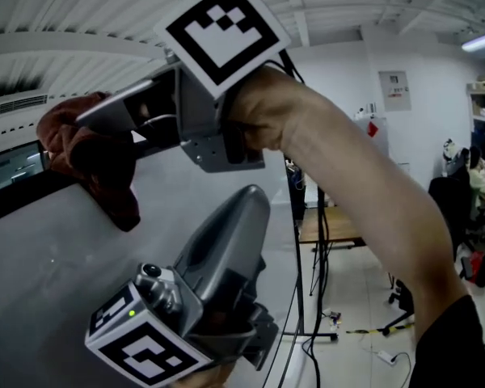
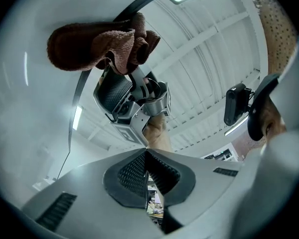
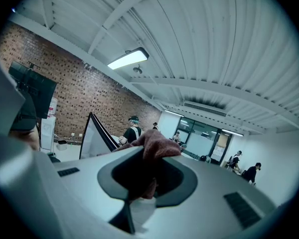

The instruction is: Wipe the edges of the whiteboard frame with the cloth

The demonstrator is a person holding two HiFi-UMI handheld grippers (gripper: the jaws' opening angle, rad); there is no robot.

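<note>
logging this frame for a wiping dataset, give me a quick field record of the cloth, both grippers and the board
cloth: reddish-brown, bunched, lying over the board's edge
whiteboard frame: dark strip along the board's edge
whiteboard: bare grey surface
right gripper: raised at the frame, fingers closed on the cloth
left gripper: lower, fingers together, nothing between them

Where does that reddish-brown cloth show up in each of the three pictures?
Head view: the cloth is at upper left, pinched by the right gripper at the whiteboard frame.
Left gripper view: cloth at top left, draped over the frame's dark curved edge.
Right gripper view: cloth in the centre, bunched between the jaws.
Shared landmark: the dark whiteboard frame, visible in every view.
</note>
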